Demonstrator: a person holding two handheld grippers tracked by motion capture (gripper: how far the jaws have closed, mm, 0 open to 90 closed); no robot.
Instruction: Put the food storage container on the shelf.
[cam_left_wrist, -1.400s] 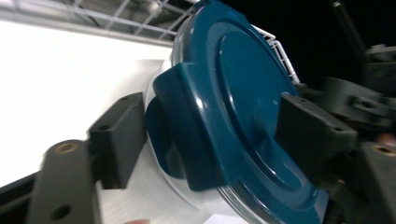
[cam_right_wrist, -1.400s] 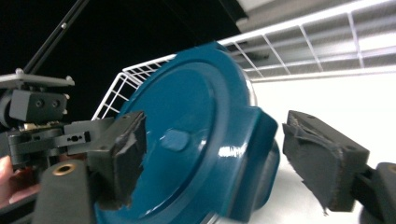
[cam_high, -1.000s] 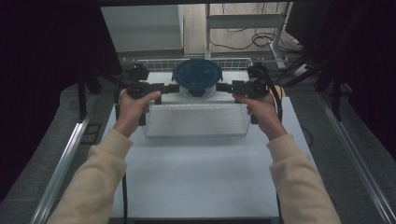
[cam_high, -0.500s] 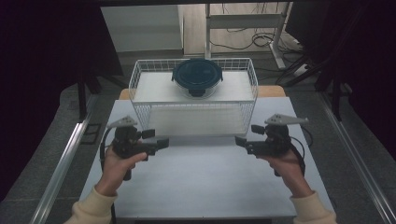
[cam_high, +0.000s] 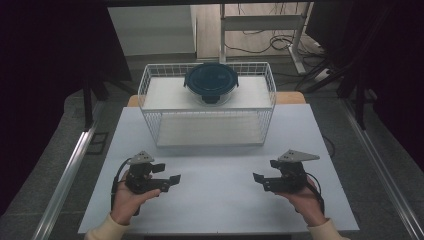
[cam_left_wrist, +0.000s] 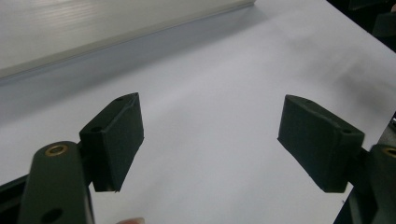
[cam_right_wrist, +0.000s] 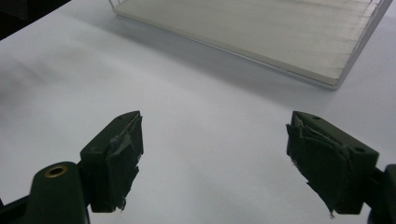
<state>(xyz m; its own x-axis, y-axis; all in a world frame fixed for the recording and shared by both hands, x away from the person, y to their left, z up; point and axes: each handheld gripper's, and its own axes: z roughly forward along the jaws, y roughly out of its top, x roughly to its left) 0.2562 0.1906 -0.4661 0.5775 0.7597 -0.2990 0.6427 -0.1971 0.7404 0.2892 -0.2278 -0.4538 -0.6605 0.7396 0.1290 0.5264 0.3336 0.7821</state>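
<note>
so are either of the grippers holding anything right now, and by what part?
Nothing is held. The left gripper and right gripper both have open, empty jaws over the bare white table, well short of the wire basket.

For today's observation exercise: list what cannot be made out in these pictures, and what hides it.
- High view: contents of the round container, hidden by its dark lid.
- Left gripper view: wire rack cut off by the top edge.
- Right gripper view: wire rack upper shelf cut off by the top edge.
</note>
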